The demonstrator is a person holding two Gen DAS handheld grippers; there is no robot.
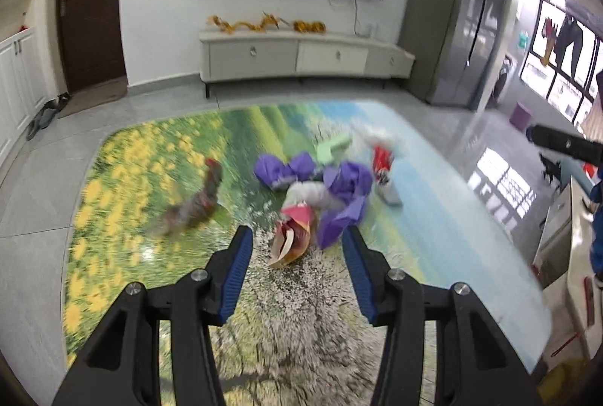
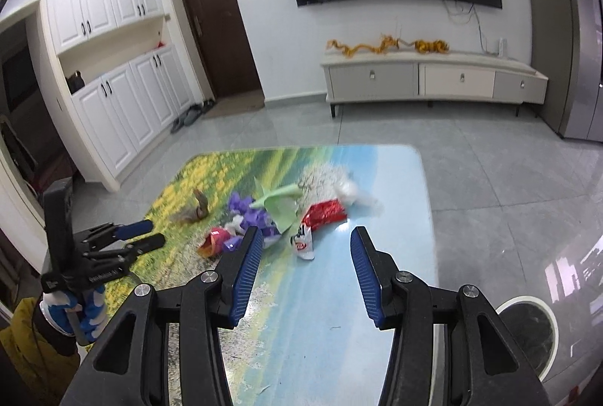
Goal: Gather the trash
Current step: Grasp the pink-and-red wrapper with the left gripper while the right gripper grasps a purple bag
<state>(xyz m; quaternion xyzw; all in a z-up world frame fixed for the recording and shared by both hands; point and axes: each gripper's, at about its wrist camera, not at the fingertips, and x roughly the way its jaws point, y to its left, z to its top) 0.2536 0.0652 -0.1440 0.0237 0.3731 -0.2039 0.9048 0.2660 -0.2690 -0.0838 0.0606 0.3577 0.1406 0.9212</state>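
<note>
I see left gripper [image 1: 297,248] half-open, empty | orange-pink wrapper [image 1: 292,236] just beyond its tips, nearest trash | right gripper [image 2: 306,251] half-open, empty, white-red packet [image 2: 303,240] just ahead.

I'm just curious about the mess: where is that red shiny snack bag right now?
The red snack bag lies on the printed table, at the right end of the trash pile in the right wrist view, between the green paper and the white tissue.
</note>
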